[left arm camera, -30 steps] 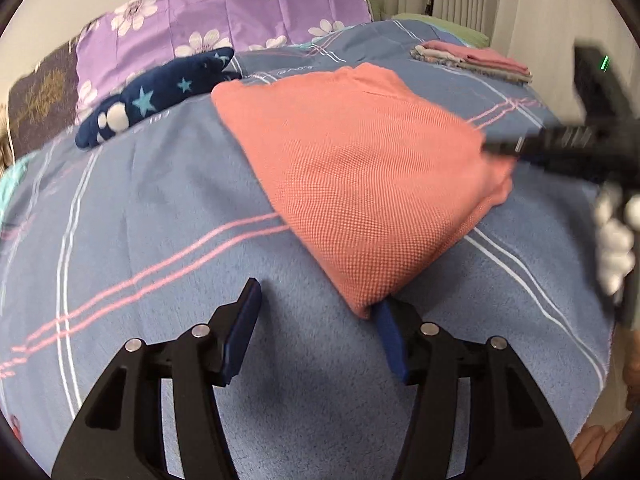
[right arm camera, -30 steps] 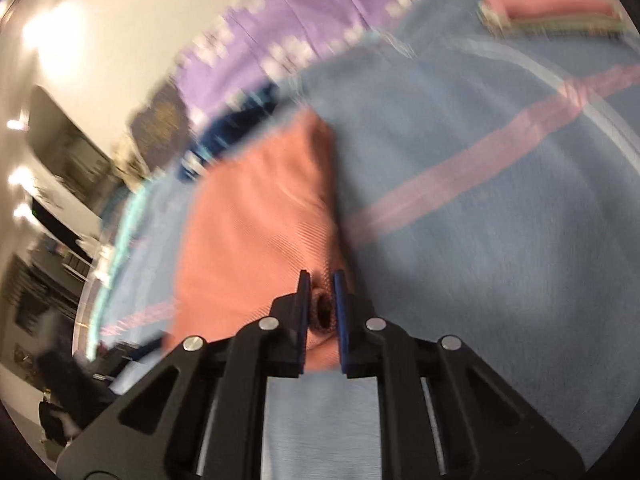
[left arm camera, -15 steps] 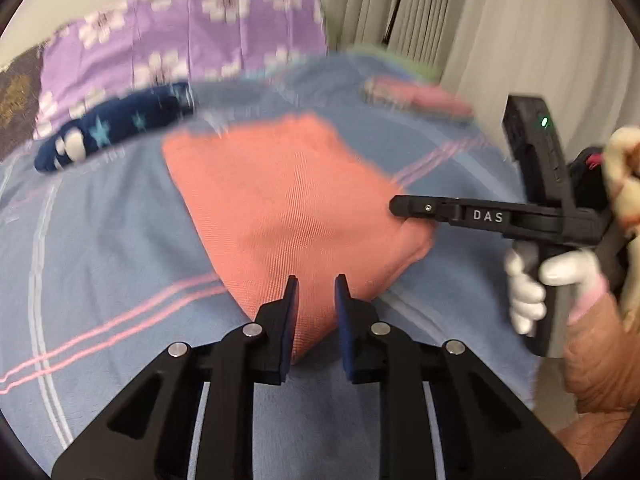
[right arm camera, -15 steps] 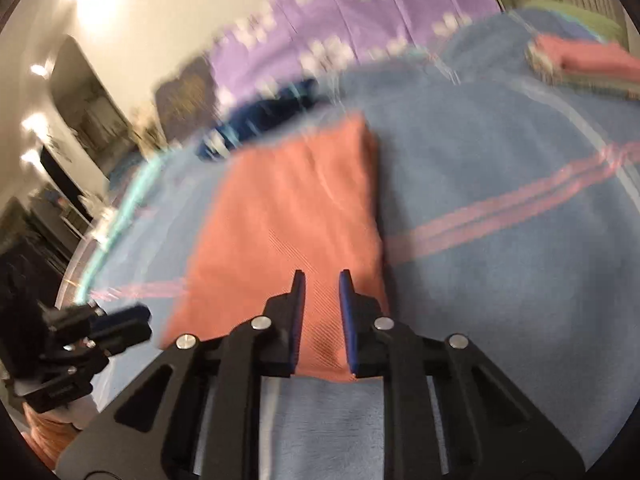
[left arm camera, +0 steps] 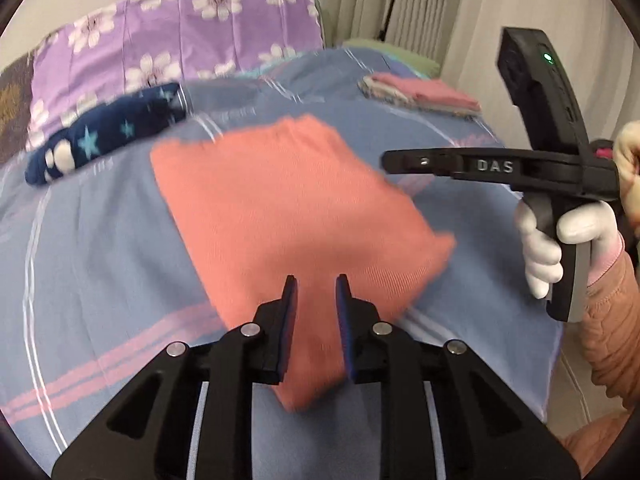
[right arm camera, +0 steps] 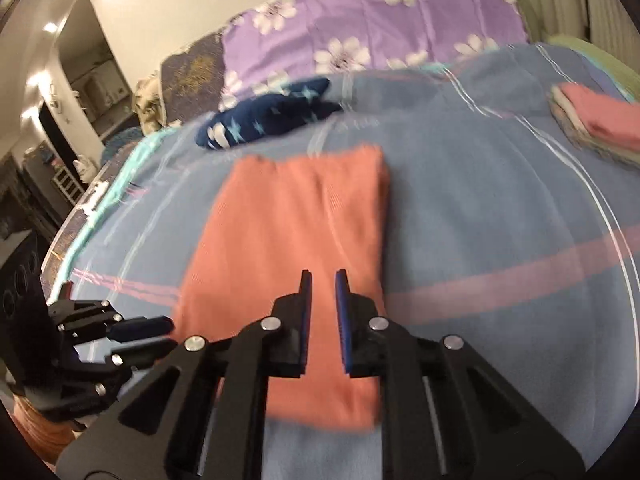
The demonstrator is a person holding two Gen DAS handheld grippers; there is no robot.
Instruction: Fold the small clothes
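— Cloth (left arm camera: 288, 216), the salmon one: where is it?
— Folded flat on the blue striped bedspread (left arm camera: 92, 248), near the front edge, apart from the pile of folded clothes (left arm camera: 420, 92) at the far corner.
— And the left gripper (left arm camera: 314, 300)?
— Above the cloth's near corner, jaws narrow after closing, nothing pinched.
— The right gripper (right arm camera: 322, 296)?
— Narrow too, empty, hovering over the cloth.

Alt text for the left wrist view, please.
A folded salmon-orange garment lies flat on a blue striped bedspread, its near corner showing between the left tongs, which have just been closing without pinching it. A white-gloved hand holds the right tongs, also just closing and empty, above the garment.
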